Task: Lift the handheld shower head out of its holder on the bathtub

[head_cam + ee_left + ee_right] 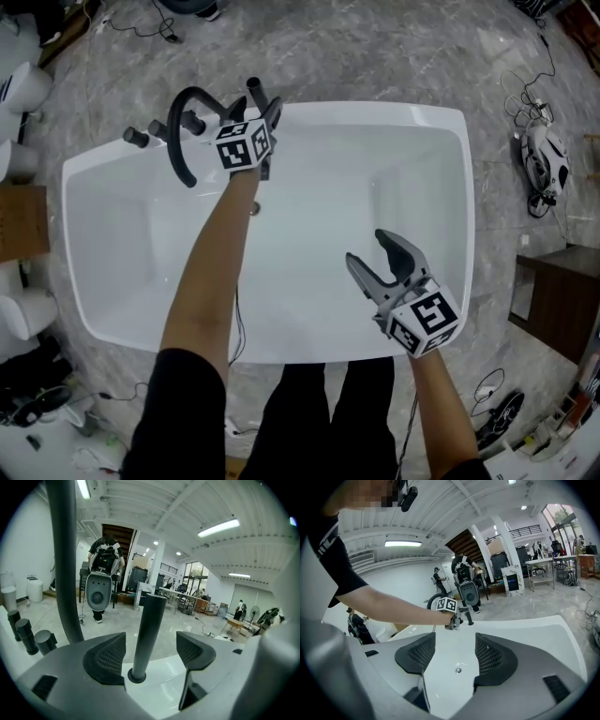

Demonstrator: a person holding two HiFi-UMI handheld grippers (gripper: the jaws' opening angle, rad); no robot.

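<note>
Dark and upright, the handheld shower head (149, 634) stands in its holder on the bathtub (441, 122) rim, mostly hidden in the head view behind the left gripper (151, 654). That gripper's jaws flank it, parted, on an outstretched arm. The right gripper (452, 654) hovers over the basin, jaws wide and empty.

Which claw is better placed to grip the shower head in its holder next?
Left. The left claw is open with the upright shower head handle between its jaws. The right claw hangs open over the bathtub, away from it.
</note>
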